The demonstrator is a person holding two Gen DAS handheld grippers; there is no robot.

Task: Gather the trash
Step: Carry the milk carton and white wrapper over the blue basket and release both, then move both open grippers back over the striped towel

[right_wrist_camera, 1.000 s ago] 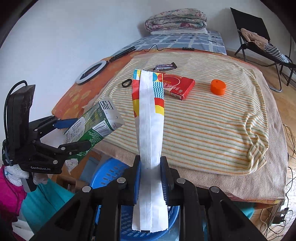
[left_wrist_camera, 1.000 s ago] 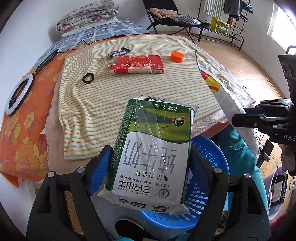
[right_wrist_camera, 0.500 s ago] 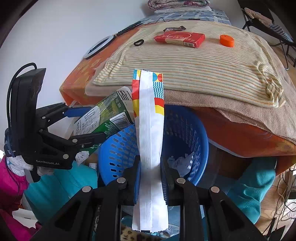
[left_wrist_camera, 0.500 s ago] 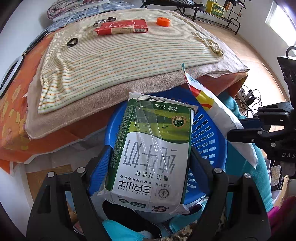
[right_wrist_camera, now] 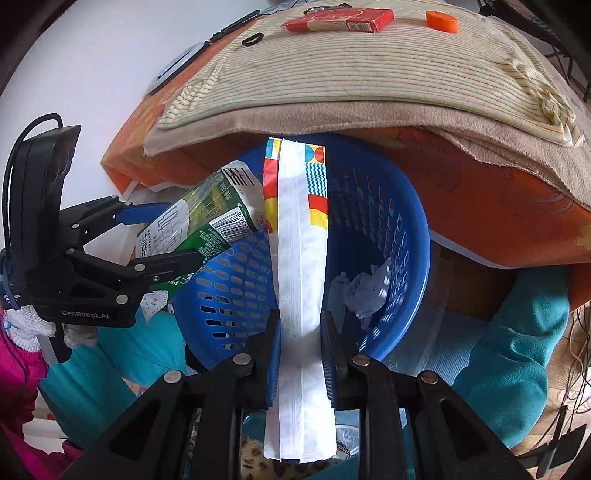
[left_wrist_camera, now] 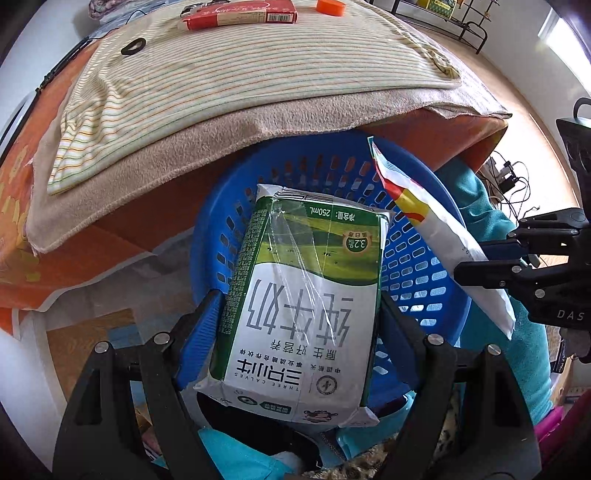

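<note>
My left gripper is shut on a green and white milk carton, held flat above the blue slotted basket. In the right wrist view the same carton pokes over the basket's left rim. A flat white wrapper with red, yellow and blue print stands pinched between the pads of my right gripper, its tip over the basket. That wrapper crosses the basket's right side in the left wrist view. Crumpled white paper lies inside the basket.
The bed's edge with a striped cloth and beige blanket overhangs the basket. On the cloth lie a red box, an orange cap and a black ring. Teal fabric surrounds the basket.
Both grippers sank from above the bed to the blue basket below its edge, each still holding its item. The basket now fills the middle of both views.
</note>
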